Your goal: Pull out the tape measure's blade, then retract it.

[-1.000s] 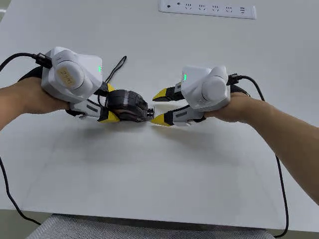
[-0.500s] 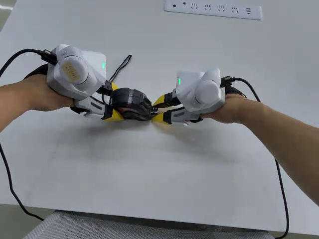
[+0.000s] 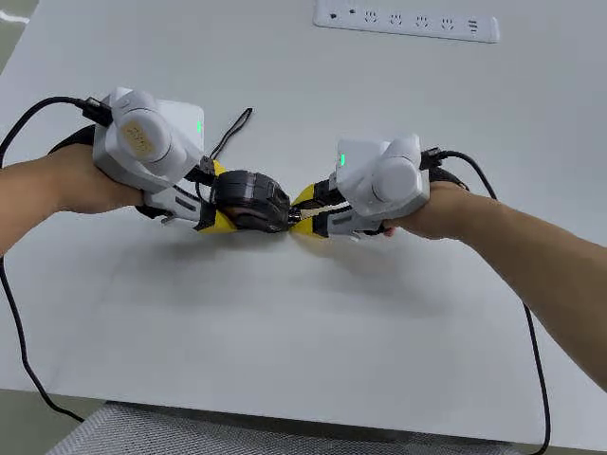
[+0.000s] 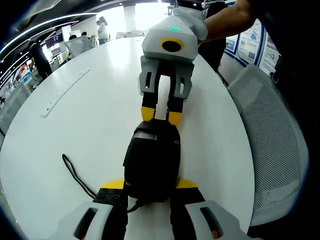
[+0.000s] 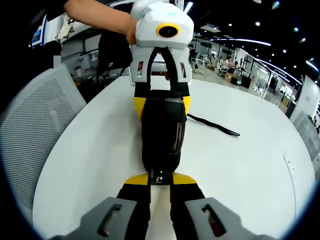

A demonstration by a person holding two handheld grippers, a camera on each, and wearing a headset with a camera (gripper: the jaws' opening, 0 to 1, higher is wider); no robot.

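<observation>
Between the jaws of the left gripper [image 3: 218, 196] sits the black tape measure [image 3: 249, 200], held by its case just above the white table [image 3: 285, 332]. The right gripper [image 3: 302, 212] meets it head-on from the opposite side.

Left gripper view: the left gripper [image 4: 151, 184] clamps the rear of the tape measure [image 4: 152, 160] with its jaws set at the width of the case. Beyond the case the right gripper [image 4: 161, 116] shows its yellow tips close together. The wrist strap [image 4: 75, 172] trails to one side.

Right gripper view: the right gripper [image 5: 160, 179] has its jaws narrow, tips pressed to either side of the small end hook [image 5: 159, 176] at the mouth of the tape measure [image 5: 162, 127]. No length of blade is drawn out. At the far end the left gripper [image 5: 162, 104] flanks the case.

Compared with one second ago, the right jaws have gone from wide apart to narrow and have moved in to the case mouth.

From the head view the end hook is too small to make out, and the contact there cannot be judged.
</observation>
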